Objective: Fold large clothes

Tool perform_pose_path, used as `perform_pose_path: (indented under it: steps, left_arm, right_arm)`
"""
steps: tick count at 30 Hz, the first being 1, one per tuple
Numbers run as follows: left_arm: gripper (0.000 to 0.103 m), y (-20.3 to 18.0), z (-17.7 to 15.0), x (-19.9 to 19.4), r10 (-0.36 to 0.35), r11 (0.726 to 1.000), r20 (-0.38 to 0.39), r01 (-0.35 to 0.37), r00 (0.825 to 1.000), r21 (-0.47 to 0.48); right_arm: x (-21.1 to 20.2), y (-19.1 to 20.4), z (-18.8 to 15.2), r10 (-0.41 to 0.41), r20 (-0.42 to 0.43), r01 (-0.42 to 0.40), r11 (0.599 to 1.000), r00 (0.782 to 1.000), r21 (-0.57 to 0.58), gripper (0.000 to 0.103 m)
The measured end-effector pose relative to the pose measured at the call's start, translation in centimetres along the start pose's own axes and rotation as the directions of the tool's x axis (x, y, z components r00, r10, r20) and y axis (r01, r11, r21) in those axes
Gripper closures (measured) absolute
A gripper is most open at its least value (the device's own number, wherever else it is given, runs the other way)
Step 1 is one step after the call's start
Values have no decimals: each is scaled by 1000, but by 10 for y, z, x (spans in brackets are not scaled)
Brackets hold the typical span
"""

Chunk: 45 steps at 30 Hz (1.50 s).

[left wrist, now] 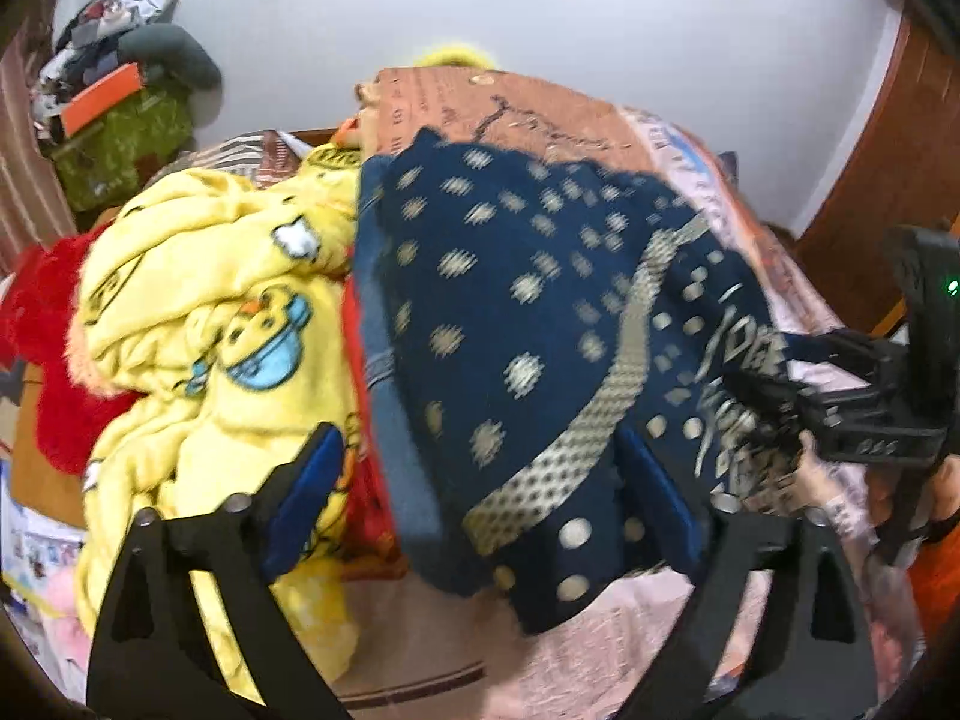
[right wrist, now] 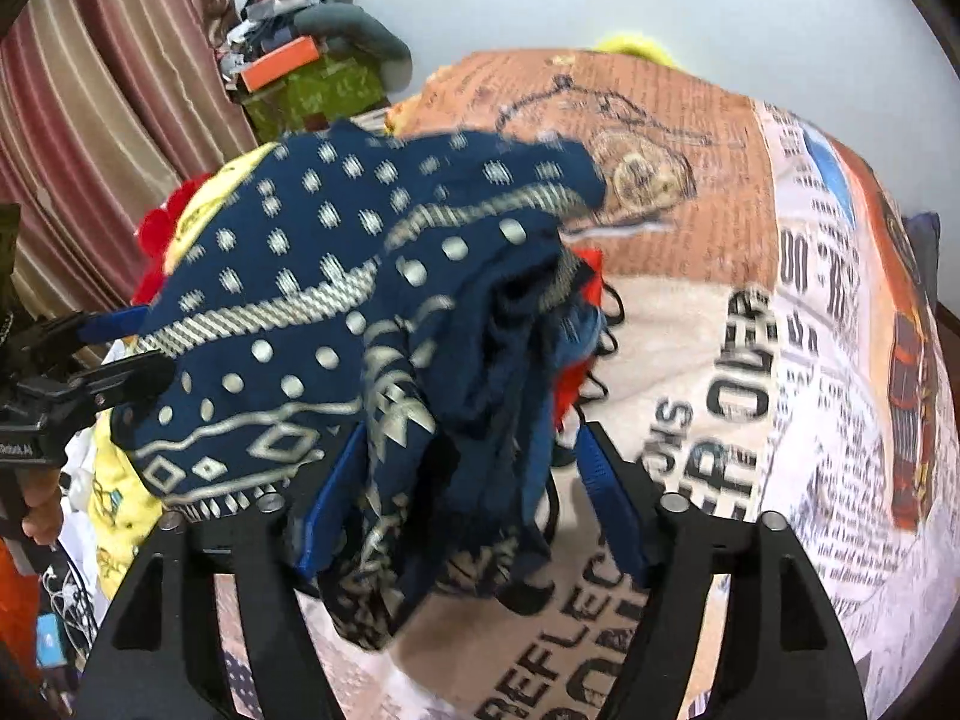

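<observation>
A navy garment [left wrist: 510, 300] with pale dots and patterned bands lies bunched on the bed, partly on top of a yellow blanket [left wrist: 210, 312]. My left gripper [left wrist: 486, 492] stands open and wide at its near edge; the cloth lies between the blue pads and over the right one, while the left pad is clear of it. In the right wrist view the navy garment [right wrist: 336, 276] hangs in folds between the pads of my right gripper [right wrist: 474, 504], which is open, its right pad apart from the cloth. Each gripper shows at the edge of the other's view.
The bed carries a newspaper-print cover [right wrist: 750, 360]. A red plush thing [left wrist: 42, 330] lies left of the yellow blanket, and red cloth with black cords [right wrist: 570, 384] shows under the navy garment. A cluttered pile [left wrist: 120, 90] and a curtain [right wrist: 102, 120] stand at the back left, a wooden door [left wrist: 888, 144] at the right.
</observation>
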<state>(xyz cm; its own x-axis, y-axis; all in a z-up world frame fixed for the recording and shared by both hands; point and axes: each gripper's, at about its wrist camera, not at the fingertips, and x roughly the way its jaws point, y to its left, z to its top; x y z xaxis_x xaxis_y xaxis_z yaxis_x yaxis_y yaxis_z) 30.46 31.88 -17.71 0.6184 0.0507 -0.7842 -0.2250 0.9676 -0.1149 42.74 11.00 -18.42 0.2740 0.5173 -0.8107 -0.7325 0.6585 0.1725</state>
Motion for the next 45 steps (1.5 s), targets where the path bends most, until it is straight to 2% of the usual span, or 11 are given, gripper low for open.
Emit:
perform_pose_path:
  steps: [6, 14, 18, 22, 24, 28, 29, 35, 38, 41, 45]
  left_arm:
    - [6, 11, -15, -4, 11, 999, -14, -11, 1000, -31]
    - [7, 4, -24, -40, 98, 995, -20, -98, 995, -35]
    - [7, -12, -27, -75, 115, 993, 40, -115, 993, -2]
    - [7, -39, -27, -130, 140, 988, 173, -149, 975, 39]
    - [7, -51, -28, -159, 136, 988, 249, -151, 959, 42]
    - [7, -73, -36, -221, 119, 989, 412, -146, 903, 34]
    - [7, -80, -41, -240, 113, 989, 465, -144, 878, 30]
    - [7, -106, -63, -303, 83, 993, 632, -118, 770, 14]
    - [7, -117, -75, -321, 82, 992, 680, -124, 729, 13]
    - [7, -122, -88, -332, 76, 993, 705, -114, 705, 8]
    - [7, -125, -98, -335, 91, 992, 714, -125, 694, -5]
  right_arm:
    - [-19, -17, -20, 0, -2, 0, 998, 1000, 56, 29]
    - [-61, -10, -27, -23, 41, 20, 996, 999, 85, 29]
    - [-97, 11, -30, 11, 110, -18, 997, 994, 69, 29]
    - [-143, 37, -31, 23, 208, -28, 999, 978, 22, 29]
    - [-170, 52, -33, 21, 281, -22, 1000, 959, 2, 29]
    - [-221, 77, -43, 24, 425, -15, 1000, 905, -24, 29]
    - [-233, 81, -45, 25, 458, -14, 1000, 889, -28, 29]
    - [-299, 110, -67, 46, 625, -20, 999, 779, -48, 29]
    - [-316, 119, -79, 47, 673, -16, 998, 738, -53, 29]
    - [-327, 130, -91, 21, 710, 30, 998, 704, -59, 29]
    - [-327, 134, -100, -14, 722, 63, 997, 692, -41, 17]
